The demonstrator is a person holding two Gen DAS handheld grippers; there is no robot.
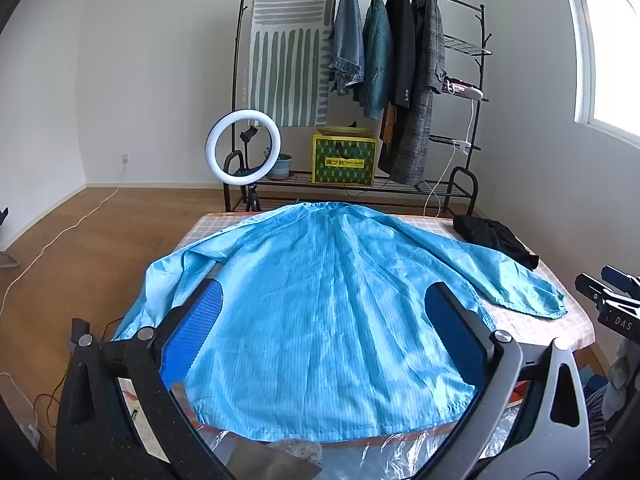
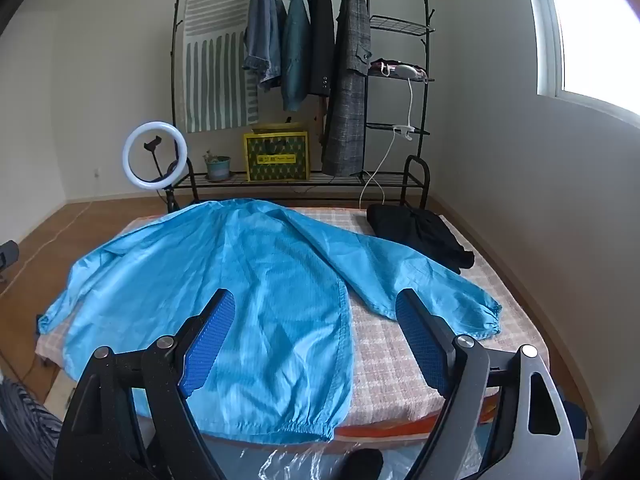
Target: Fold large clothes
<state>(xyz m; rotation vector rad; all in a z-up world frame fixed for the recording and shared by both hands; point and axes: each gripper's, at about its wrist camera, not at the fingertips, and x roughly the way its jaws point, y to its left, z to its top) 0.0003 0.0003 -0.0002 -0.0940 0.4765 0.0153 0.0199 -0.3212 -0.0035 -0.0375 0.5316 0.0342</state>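
A large light-blue striped coat [image 1: 320, 304] lies spread flat on a checked table [image 1: 532, 320], hem toward me, collar at the far edge, both sleeves stretched out to the sides. My left gripper [image 1: 324, 292] hovers open above the coat's lower middle, with nothing between its blue pads [image 1: 192, 332]. In the right wrist view the same coat [image 2: 224, 280] fills the left of the table [image 2: 400, 360]. My right gripper [image 2: 316, 300] is open above the coat's right side seam, near the right sleeve [image 2: 440, 292]. Part of the right gripper [image 1: 612, 300] shows at the left wrist view's right edge.
A folded black garment [image 1: 496, 240] lies on the table's far right corner. Behind the table stand a clothes rack [image 1: 384, 60] with hanging jackets, a yellow box [image 1: 344, 160] and a ring light [image 1: 242, 146]. Clear plastic film [image 2: 304, 464] lies under the near edge. A wall is close on the right.
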